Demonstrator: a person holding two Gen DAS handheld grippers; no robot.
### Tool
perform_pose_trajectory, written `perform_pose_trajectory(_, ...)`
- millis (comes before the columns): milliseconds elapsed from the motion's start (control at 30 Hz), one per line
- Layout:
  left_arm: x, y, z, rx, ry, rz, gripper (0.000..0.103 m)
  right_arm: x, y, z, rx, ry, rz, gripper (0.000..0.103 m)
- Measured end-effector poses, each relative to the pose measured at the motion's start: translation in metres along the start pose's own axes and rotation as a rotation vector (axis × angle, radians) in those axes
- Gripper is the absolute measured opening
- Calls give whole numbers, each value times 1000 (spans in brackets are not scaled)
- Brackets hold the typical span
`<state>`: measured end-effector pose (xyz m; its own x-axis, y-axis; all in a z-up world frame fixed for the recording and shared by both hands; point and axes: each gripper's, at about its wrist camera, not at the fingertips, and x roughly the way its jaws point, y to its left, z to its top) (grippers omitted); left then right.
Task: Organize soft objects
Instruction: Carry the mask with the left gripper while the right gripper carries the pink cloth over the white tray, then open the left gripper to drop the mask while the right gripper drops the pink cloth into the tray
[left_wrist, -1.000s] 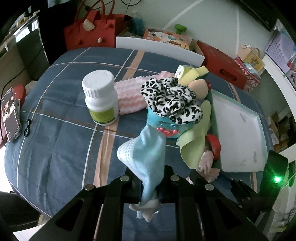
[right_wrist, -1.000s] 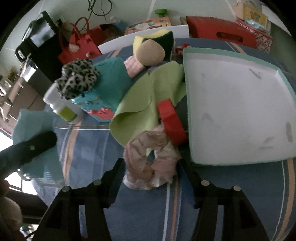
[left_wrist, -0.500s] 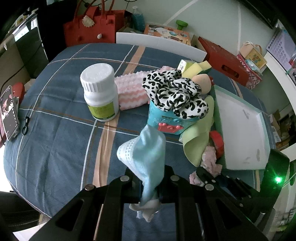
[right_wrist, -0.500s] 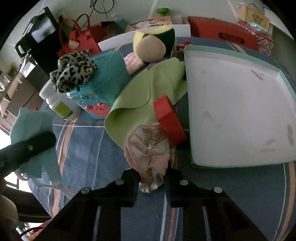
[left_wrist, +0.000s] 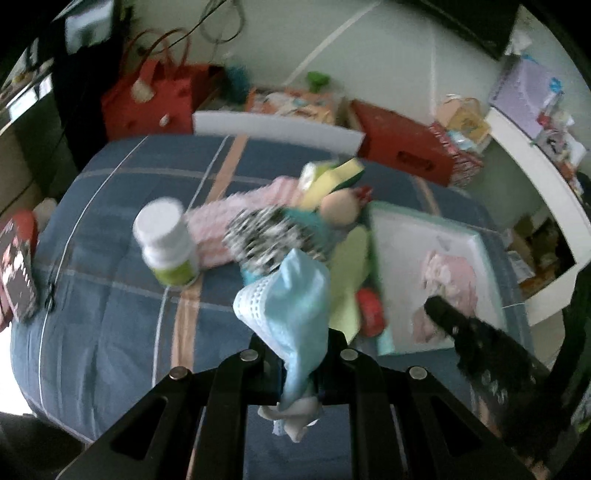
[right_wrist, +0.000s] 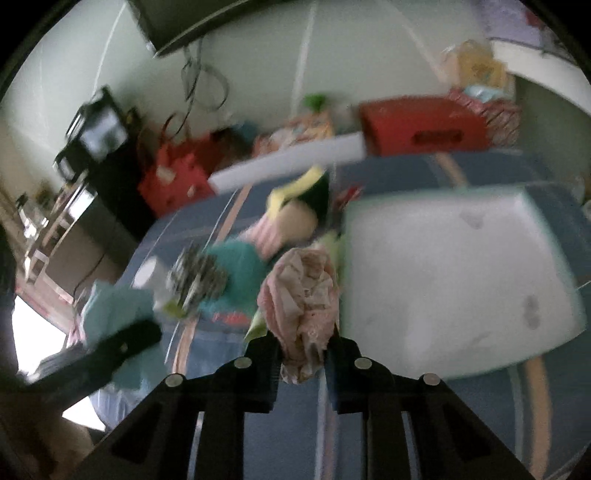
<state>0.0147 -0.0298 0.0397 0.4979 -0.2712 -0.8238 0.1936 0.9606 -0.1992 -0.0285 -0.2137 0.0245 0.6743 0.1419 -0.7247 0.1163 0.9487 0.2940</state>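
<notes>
My left gripper is shut on a light blue cloth that stands up between its fingers, held above the blue plaid bed. My right gripper is shut on a crumpled pink scrunchie, lifted clear of the bed. In the left wrist view the right gripper's finger holds the pink scrunchie over the white tray. From the right wrist the tray lies just right of the scrunchie. Both views are blurred by motion.
Left of the tray is a heap: a leopard scrunchie on a teal box, a green cloth, a red ring, a beige puff, a yellow sponge, a pink ribbed cloth. A white bottle stands further left.
The right gripper closed on the pink scrunchie, lifted it off the bed and carried it toward the tray. The left gripper rose with the blue cloth still in it.
</notes>
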Motion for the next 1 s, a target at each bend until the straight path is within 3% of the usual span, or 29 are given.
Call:
perform_pose_trajectory(233, -3, -54, 35, 104, -71, -59, 13, -1, -47, 36, 130, -66, -120, 22)
perform_pose_trajectory(400, 31, -103, 51, 188, -39, -124, 13, 2, -97, 41, 225, -80, -261, 22)
perform_pose_trajectory(667, 85, -170, 39, 318, -14, -185, 13, 3, -180, 26, 376, -58, -394, 22)
perform_pose_trajectory(900, 124, -196, 24, 375, 40, -181, 14, 15, -208, 18, 413, -14, -429, 25)
perform_pose_trajectory(967, 130, -195, 22, 374, 56, -176, 19, 18, -208, 17, 414, -2, -427, 25)
perform_pose_trajectory(1000, 132, -194, 21, 376, 65, -178, 30, 18, -207, 16, 415, 1, -428, 25)
